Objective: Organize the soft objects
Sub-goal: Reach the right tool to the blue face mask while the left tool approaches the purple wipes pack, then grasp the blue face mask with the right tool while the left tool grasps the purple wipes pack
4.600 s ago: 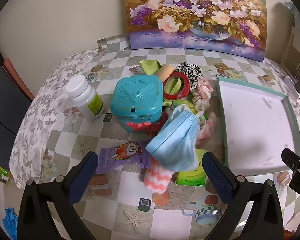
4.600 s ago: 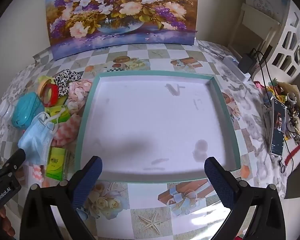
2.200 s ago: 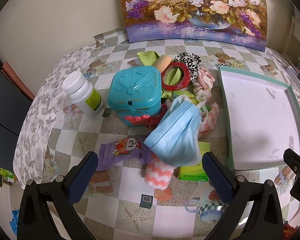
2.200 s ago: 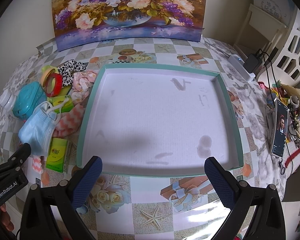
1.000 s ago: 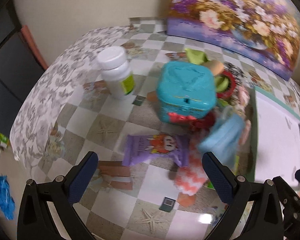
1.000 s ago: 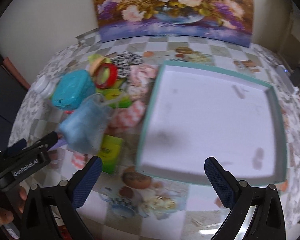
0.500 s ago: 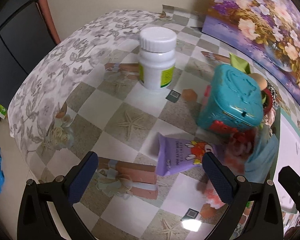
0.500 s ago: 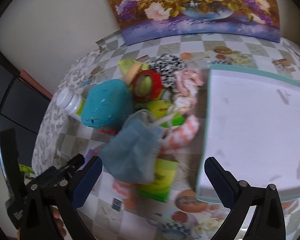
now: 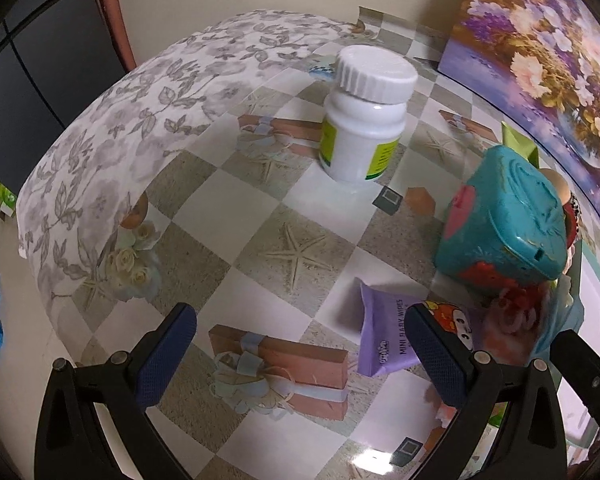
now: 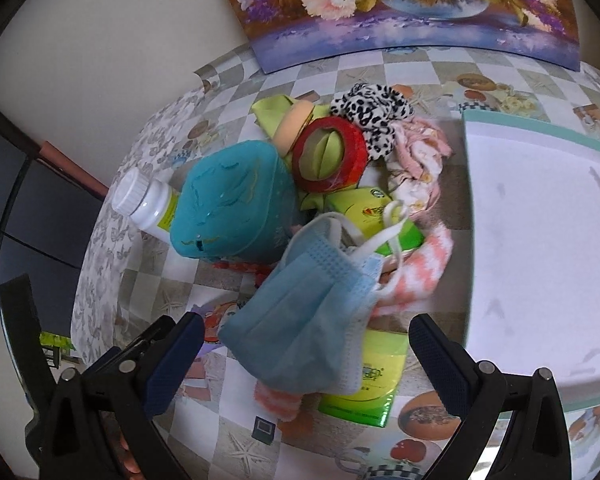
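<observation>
A blue face mask (image 10: 300, 316) lies on top of a heap of soft things: a pink-and-white fuzzy sock (image 10: 424, 268), a pink cloth (image 10: 418, 156) and a leopard-print scrunchie (image 10: 374, 110). My right gripper (image 10: 306, 364) hangs open just in front of the mask, its fingers either side of it and apart from it. The teal-rimmed white tray (image 10: 540, 220) lies to the right. My left gripper (image 9: 300, 352) is open over bare tablecloth, left of a purple wipes pack (image 9: 388, 340). Part of the left gripper (image 10: 100, 380) shows at the right wrist view's lower left.
A teal plastic box (image 10: 232, 208) (image 9: 504, 220), a white pill bottle (image 9: 366, 112) (image 10: 148, 200), a red tape roll (image 10: 330, 154) and green tissue packs (image 10: 364, 380) sit among the heap. A flower painting (image 10: 400, 8) leans on the wall. The table edge (image 9: 52, 280) drops off at the left.
My left gripper has swung left, away from the heap toward the pill bottle. My right gripper has swung left from over the tray to in front of the face mask. Nothing was grasped.
</observation>
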A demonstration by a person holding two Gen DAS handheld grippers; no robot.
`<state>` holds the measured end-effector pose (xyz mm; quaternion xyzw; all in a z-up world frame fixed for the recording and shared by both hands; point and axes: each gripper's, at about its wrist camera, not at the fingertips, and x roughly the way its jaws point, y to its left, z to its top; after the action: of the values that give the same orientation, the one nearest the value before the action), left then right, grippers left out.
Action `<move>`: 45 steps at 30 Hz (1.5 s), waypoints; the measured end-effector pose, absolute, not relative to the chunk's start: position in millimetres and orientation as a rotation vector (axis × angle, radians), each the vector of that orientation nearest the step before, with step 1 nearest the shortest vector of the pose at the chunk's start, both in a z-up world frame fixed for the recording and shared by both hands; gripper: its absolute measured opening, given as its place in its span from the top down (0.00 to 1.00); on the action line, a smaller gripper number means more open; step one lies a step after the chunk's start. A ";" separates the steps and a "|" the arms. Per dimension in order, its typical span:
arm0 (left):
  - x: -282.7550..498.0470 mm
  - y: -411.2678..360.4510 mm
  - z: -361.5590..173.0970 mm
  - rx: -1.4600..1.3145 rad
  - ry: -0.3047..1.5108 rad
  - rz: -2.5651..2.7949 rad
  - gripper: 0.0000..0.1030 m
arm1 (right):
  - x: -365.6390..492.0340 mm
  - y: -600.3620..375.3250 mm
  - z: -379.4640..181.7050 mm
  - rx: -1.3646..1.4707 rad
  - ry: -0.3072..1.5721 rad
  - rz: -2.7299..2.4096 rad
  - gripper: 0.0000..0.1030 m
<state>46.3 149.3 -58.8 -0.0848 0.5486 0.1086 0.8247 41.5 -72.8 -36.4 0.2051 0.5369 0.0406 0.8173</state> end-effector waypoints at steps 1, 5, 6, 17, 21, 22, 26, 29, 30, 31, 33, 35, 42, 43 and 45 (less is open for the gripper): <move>46.1 150.4 -59.7 -0.184 1.168 0.235 0.00 | 42.1 -71.1 -37.6 0.438 1.148 0.091 0.00; 45.0 152.8 -63.8 -0.186 1.181 0.252 0.00 | 42.7 -66.9 -41.4 0.432 1.157 0.099 0.04; 44.7 152.8 -64.2 -0.185 1.182 0.253 0.00 | 42.5 -66.9 -41.8 0.432 1.159 0.102 0.08; 44.6 148.0 -61.9 -0.237 1.180 0.189 0.00 | 38.1 -71.3 -40.5 0.436 1.176 0.137 0.54; 44.6 142.6 -61.6 -0.242 1.184 0.154 0.00 | 37.0 -77.9 -41.4 0.442 1.182 0.138 0.67; 45.0 141.6 -61.9 -0.239 1.186 0.149 0.00 | 36.2 -80.1 -40.2 0.444 1.179 0.139 0.69; 45.0 137.2 -62.7 -0.227 1.194 0.136 0.00 | 34.1 -82.4 -37.0 0.443 1.173 0.144 0.76; 44.1 134.5 -61.1 -0.212 1.187 0.127 0.00 | 31.9 -85.0 -34.5 0.444 1.166 0.146 0.80; 43.6 133.4 -60.5 -0.208 1.185 0.126 0.00 | 31.4 -85.6 -34.2 0.445 1.163 0.147 0.80; 43.6 132.8 -59.9 -0.203 1.183 0.124 0.00 | 30.6 -87.0 -32.9 0.446 1.159 0.148 0.80; 43.2 130.3 -59.1 -0.191 1.181 0.120 0.00 | 29.2 -90.7 -31.2 0.447 1.153 0.149 0.80; 42.6 127.6 -58.9 -0.177 1.182 0.116 0.00 | 28.5 -94.1 -30.3 0.454 1.151 0.147 0.80; 40.8 120.2 -57.0 -0.154 1.175 0.098 0.00 | 25.5 -102.5 -26.9 0.468 1.135 0.147 0.80; 40.7 119.7 -56.8 -0.153 1.175 0.096 0.00 | 24.9 -103.6 -25.2 0.469 1.128 0.148 0.80; 40.8 118.5 -56.6 -0.152 1.174 0.091 0.00 | 23.6 -105.7 -21.9 0.470 1.117 0.151 0.80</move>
<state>40.8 118.5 -56.6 -0.0718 0.5531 0.0430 0.8289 23.6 -105.7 -21.9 0.2207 0.5245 0.0707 0.8193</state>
